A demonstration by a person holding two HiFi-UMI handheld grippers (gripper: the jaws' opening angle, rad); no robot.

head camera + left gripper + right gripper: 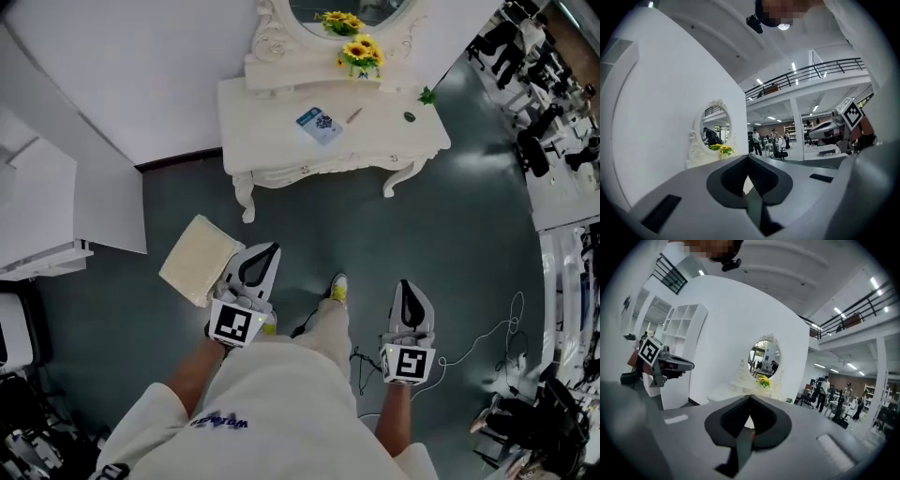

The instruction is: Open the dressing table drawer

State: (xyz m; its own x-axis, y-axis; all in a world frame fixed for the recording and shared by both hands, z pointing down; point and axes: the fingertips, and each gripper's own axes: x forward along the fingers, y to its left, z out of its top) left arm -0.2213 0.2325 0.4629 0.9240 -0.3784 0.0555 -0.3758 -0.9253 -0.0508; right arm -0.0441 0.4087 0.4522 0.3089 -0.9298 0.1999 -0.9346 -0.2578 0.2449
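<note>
Left gripper (272,249): jaws pressed together, empty; a cushion (197,260) lies just beside it.
Right gripper (405,284): jaws pressed together, empty.
Table (281,131): at the wall, well ahead; front edge flush.
Floor (450,244): a wide grey stretch between the grippers and the table front.

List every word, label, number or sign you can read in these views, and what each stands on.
None can be read.
Blue booklet on the table: print too small.
Blue print on the person's white clothes: blurred.
Marker cubes on the left tongs and right tongs: square patterns only, no letters.
</note>
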